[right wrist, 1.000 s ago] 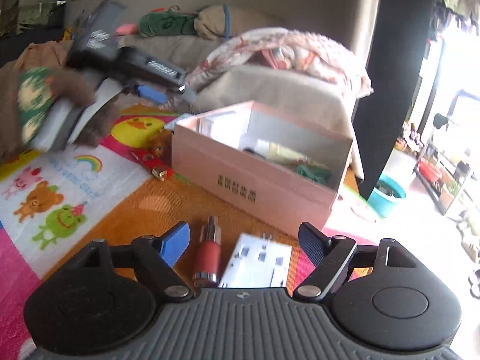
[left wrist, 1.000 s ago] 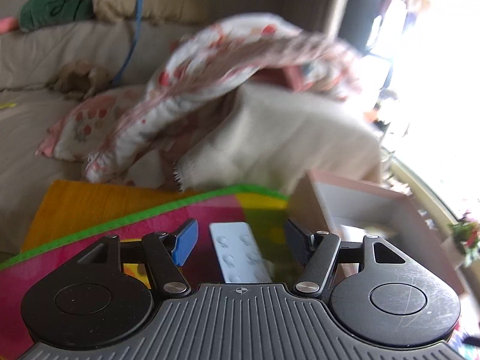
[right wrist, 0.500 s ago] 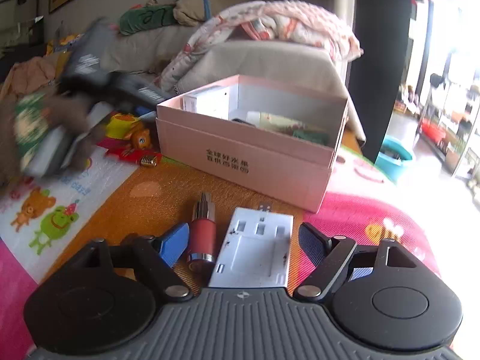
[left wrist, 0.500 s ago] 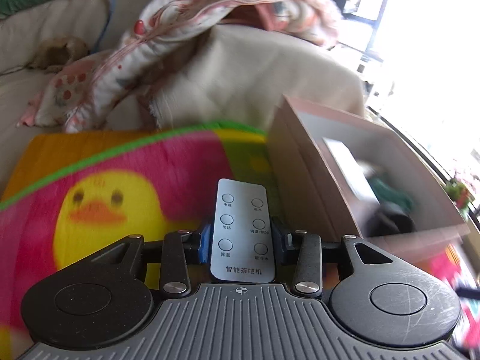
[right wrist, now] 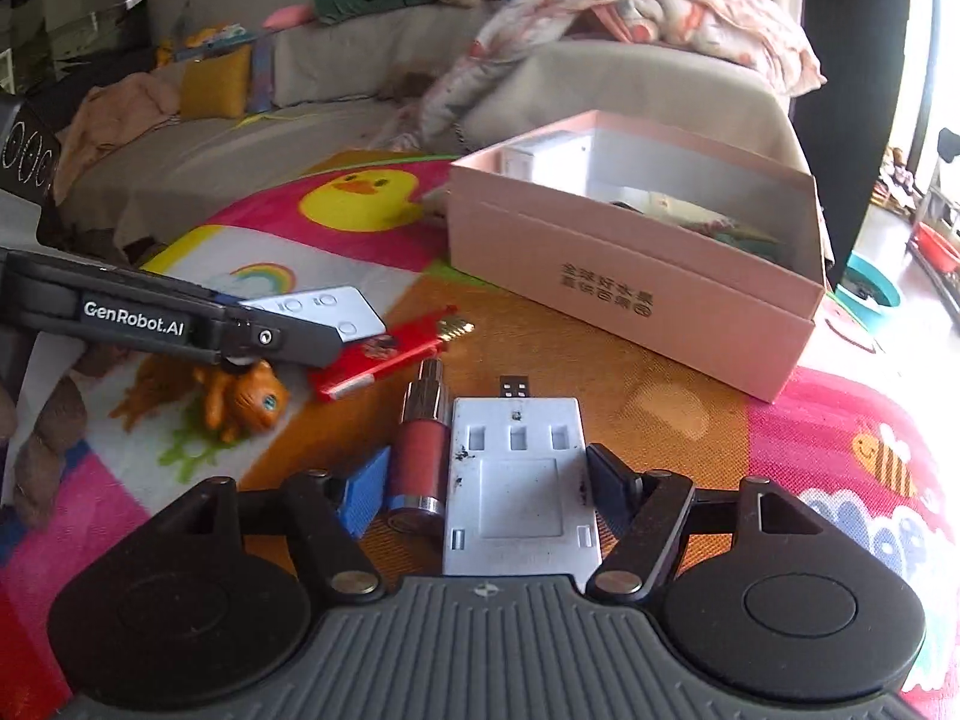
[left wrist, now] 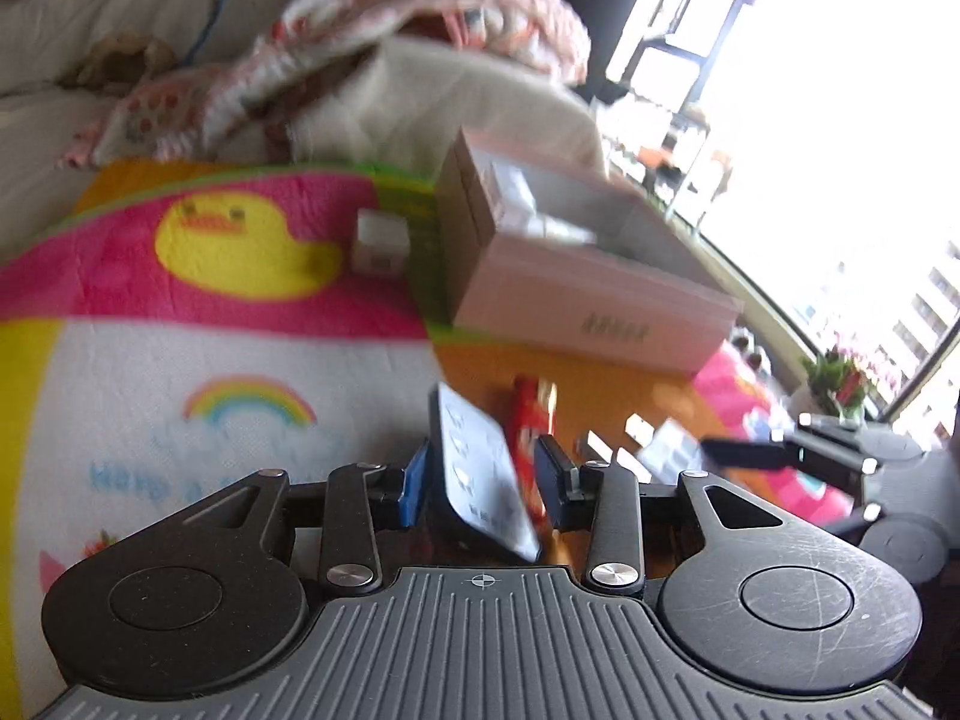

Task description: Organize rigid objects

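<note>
My left gripper (left wrist: 483, 471) holds a white remote (left wrist: 474, 474) with round buttons, tilted between its pads, and the jaws are still closing on it. The right wrist view shows that remote (right wrist: 324, 309) lifted above the play mat, over an orange toy animal (right wrist: 246, 402). My right gripper (right wrist: 483, 477) is low over the mat with its jaws closing. A white plastic device with a USB plug (right wrist: 519, 480) and a red metal cylinder (right wrist: 420, 468) lie between them on the mat. The open pink box (right wrist: 630, 282) stands just beyond.
A flat red packet (right wrist: 384, 360) lies between the two grippers. A small white box (left wrist: 381, 243) sits on the duck picture left of the pink box. Behind are a sofa with a flowered blanket (right wrist: 660, 6) and, at the right, a teal basin (right wrist: 870, 294).
The left gripper shut on the remote and drew back from the pink box, the remote now tilted in it. The right gripper dipped lower and its jaws narrowed around the white device and cylinder.
</note>
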`<state>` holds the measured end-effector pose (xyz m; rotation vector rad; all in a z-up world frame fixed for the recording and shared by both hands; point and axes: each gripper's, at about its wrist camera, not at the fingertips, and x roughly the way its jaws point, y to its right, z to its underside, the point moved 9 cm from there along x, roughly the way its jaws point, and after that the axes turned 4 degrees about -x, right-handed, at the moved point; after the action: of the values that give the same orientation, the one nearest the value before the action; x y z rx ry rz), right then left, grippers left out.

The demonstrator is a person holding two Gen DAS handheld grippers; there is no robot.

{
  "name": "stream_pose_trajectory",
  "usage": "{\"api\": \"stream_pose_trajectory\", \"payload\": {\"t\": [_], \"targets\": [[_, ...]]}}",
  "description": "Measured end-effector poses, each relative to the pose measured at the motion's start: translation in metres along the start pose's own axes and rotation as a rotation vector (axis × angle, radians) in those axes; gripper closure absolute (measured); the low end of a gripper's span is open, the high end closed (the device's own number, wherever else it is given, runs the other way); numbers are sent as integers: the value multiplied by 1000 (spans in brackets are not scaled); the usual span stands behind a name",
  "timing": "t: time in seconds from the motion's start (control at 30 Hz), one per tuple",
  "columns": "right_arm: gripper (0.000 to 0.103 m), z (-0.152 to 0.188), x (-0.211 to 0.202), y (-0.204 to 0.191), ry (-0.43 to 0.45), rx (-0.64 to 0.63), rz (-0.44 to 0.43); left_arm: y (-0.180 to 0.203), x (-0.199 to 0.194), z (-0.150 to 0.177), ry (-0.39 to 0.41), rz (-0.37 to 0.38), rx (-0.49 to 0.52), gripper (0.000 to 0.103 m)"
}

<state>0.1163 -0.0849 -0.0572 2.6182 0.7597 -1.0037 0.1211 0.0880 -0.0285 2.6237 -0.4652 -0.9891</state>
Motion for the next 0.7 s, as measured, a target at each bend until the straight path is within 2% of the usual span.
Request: {"api": "stream_pose_trajectory", "payload": {"t": [0.03, 0.1, 0.17, 0.27, 0.37, 0.4, 0.47, 0.53, 0.6, 0.7], "targets": [[25, 0, -3, 0, 10, -3, 10, -1, -5, -12, 45, -4, 0, 62], [22, -1, -4, 4, 28, -1, 32, -9, -2, -42, 110, -28, 2, 62], [22, -1, -2, 8, 31, 9, 41, -19, 19, -70, 129, -55, -8, 62], [22, 3, 5, 12, 15, 27, 45, -29, 70, -97, 65, -62, -4, 62], [21, 4, 4, 14, 20, 42, 38, -41, 114, -107, 10, -193, 56, 62], [21, 5, 4, 15, 19, 48, 33, -46, 123, -107, -2, -224, 69, 55], [20, 5, 4, 16, 22, 57, 24, -52, 128, -110, 20, -224, 64, 50], [18, 4, 4, 16, 22, 60, 16, -53, 128, -110, 20, -212, 54, 55], [17, 4, 5, 16, 23, 60, 15, -48, 125, -106, 22, -163, 66, 79], [17, 4, 5, 15, 24, 62, 15, -38, 119, -97, 19, -116, 100, 79]]}}
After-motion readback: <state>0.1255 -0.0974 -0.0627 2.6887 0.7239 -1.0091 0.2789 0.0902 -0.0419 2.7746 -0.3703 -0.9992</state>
